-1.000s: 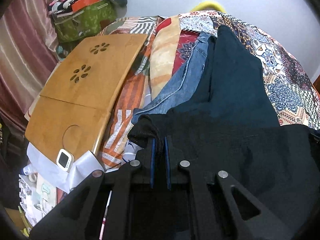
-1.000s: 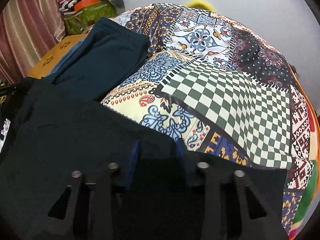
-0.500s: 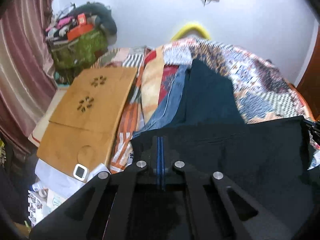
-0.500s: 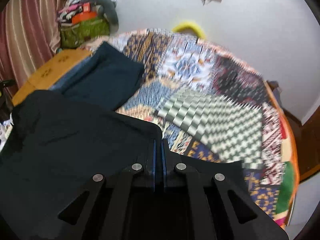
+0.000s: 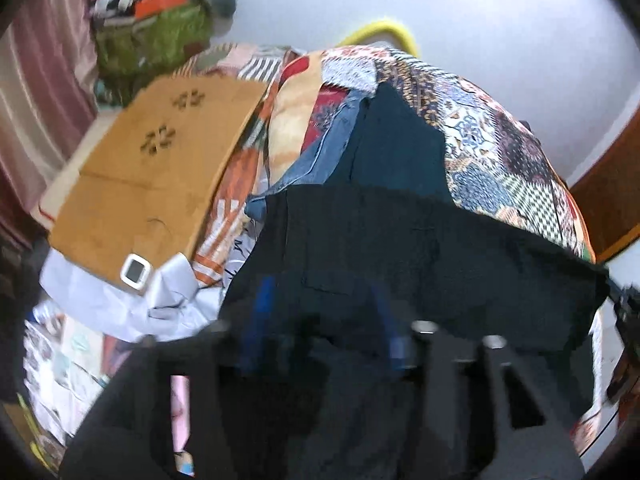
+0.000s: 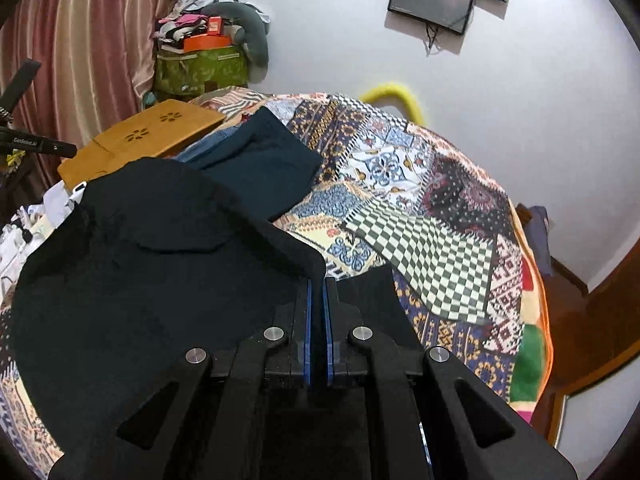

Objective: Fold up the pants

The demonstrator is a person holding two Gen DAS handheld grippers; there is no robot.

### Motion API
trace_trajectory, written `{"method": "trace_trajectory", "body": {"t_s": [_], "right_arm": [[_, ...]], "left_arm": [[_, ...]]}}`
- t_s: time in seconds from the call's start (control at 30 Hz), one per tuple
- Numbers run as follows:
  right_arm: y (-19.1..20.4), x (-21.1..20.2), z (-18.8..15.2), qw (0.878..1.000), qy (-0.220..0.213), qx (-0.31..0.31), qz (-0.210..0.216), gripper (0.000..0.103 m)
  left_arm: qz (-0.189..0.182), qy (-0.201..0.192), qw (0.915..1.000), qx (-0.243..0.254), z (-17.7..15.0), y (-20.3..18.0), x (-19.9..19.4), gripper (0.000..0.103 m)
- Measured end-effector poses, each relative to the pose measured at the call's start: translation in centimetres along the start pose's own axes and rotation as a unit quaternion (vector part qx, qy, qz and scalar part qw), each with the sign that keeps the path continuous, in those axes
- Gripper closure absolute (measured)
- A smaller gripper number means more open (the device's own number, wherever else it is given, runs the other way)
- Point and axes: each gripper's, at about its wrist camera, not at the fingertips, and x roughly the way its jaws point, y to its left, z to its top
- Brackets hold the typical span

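Observation:
Black pants (image 6: 160,264) hang stretched over the patchwork bed (image 6: 420,208), their top edge lifted. In the right wrist view, my right gripper (image 6: 319,296) is shut, its blue pads pinching the pants' edge at the right corner. The left wrist view is blurred. There my left gripper (image 5: 324,316) is opening: its blue pads (image 5: 260,304) stand well apart. The black pants (image 5: 420,256) lie in front of and between the pads, which do not press on them.
Folded dark teal pants (image 6: 264,160) and blue jeans (image 5: 320,160) lie on the bed beyond the black pants. A wooden lap table (image 5: 152,168) sits to the left, with a green bag (image 6: 200,68) and curtain behind. A screen (image 6: 432,0) hangs on the wall.
Both grippers have risen and drawn the black pants' edge up off the bed. The right jaws closed on the cloth. The left jaws, shut a moment ago, have sprung apart.

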Motion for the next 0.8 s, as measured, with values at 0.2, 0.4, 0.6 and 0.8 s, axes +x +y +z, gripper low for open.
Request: {"method": "trace_trajectory", "body": {"t_s": [0.2, 0.4, 0.6, 0.8], "right_arm": [[-1.8, 2.8, -0.1, 0.999, 0.009, 0.036, 0.005, 0.099], [-3.0, 5.8, -0.8, 0.998, 0.023, 0.063, 0.019, 0.099], [-3.8, 8.0, -1.7, 0.996, 0.037, 0.078, 0.028, 0.099], [-4.0, 7.7, -1.9, 0.995, 0.039, 0.091, 0.027, 0.099]], "left_arm": [[-0.020, 0.038, 0.9968, -0.067, 3.0, 2.4, 5.7, 0.037], [-0.025, 0.077, 0.9899, -0.117, 5.6, 4.3, 13.0, 0.036], [-0.002, 0.050, 0.9954, -0.082, 7.0, 3.8, 15.3, 0.083], [0.038, 0.009, 0.9992, 0.004, 6.1, 1.5, 12.9, 0.097]]}}
